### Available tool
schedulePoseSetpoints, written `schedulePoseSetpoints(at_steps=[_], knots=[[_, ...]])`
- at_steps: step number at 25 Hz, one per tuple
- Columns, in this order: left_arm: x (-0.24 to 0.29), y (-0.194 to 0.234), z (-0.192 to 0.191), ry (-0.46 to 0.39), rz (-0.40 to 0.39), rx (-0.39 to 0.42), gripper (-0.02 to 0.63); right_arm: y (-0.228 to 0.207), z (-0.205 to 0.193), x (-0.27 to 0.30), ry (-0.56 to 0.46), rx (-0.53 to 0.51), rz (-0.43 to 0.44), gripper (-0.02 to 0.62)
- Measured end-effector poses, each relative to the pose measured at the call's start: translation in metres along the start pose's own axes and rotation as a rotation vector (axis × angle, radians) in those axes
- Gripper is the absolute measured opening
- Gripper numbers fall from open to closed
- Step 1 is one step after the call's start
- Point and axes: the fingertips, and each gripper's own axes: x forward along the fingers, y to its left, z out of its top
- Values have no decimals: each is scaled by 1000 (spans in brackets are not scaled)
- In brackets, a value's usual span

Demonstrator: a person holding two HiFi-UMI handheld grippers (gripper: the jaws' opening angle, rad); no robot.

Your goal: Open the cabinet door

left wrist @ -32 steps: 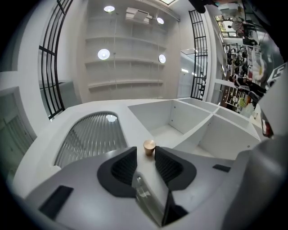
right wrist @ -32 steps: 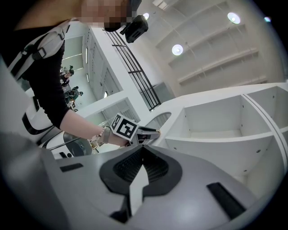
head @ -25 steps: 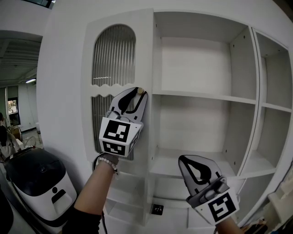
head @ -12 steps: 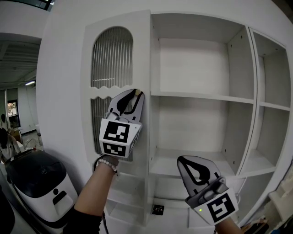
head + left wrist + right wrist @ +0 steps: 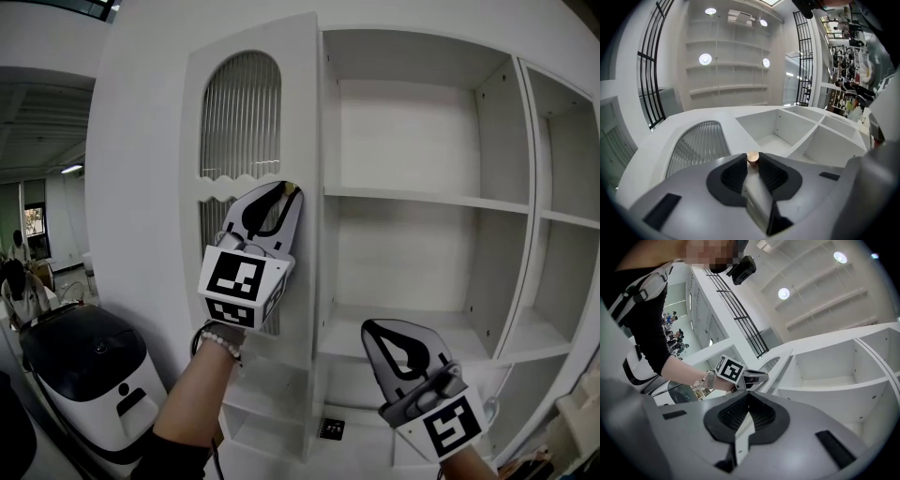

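The white cabinet door (image 5: 300,112) has an arched ribbed glass panel (image 5: 242,117) and a small wooden knob (image 5: 292,187) near its right edge. My left gripper (image 5: 286,194) reaches up to that knob and is shut on it. In the left gripper view the knob (image 5: 753,157) sits pinched between the two black pads (image 5: 735,174), with the ribbed panel (image 5: 696,147) beyond. My right gripper (image 5: 387,330) hangs low at the right, in front of the open shelves. It is shut and holds nothing. From the right gripper view the left gripper (image 5: 763,376) shows at the door's edge.
Open white shelves (image 5: 422,197) fill the cabinet to the right of the door, with a second bay (image 5: 562,216) further right. A white and black appliance (image 5: 84,370) stands on the floor at lower left. A small black part (image 5: 330,428) sits at the cabinet's base.
The left jaws have closed onto the knob. The door's free edge has come slightly out from the cabinet frame with the left gripper. The right gripper has stayed put.
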Motion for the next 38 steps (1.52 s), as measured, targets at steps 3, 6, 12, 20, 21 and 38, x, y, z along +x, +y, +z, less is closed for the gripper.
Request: schedulePoseSetpoints(at_steps=[3, 6, 12, 20, 21, 38], knots=[[-7, 2, 7, -10, -9, -1, 73, 5, 2, 4, -9, 4, 9, -2], [-15, 4, 14, -24, -17, -18, 74, 11, 5, 8, -22, 12, 16, -2], [-28, 10, 27, -29, -34, -25, 74, 19, 12, 16, -46, 24, 30, -2], [-46, 18, 41, -52, -42, -75, 75, 33, 20, 24, -82, 46, 54, -2], [-48, 19, 43, -55, -42, -81, 75, 34, 21, 25, -85, 50, 55, -2], [-94, 45, 75, -108, -42, -77, 81, 61, 27, 45, -116, 73, 109, -2]])
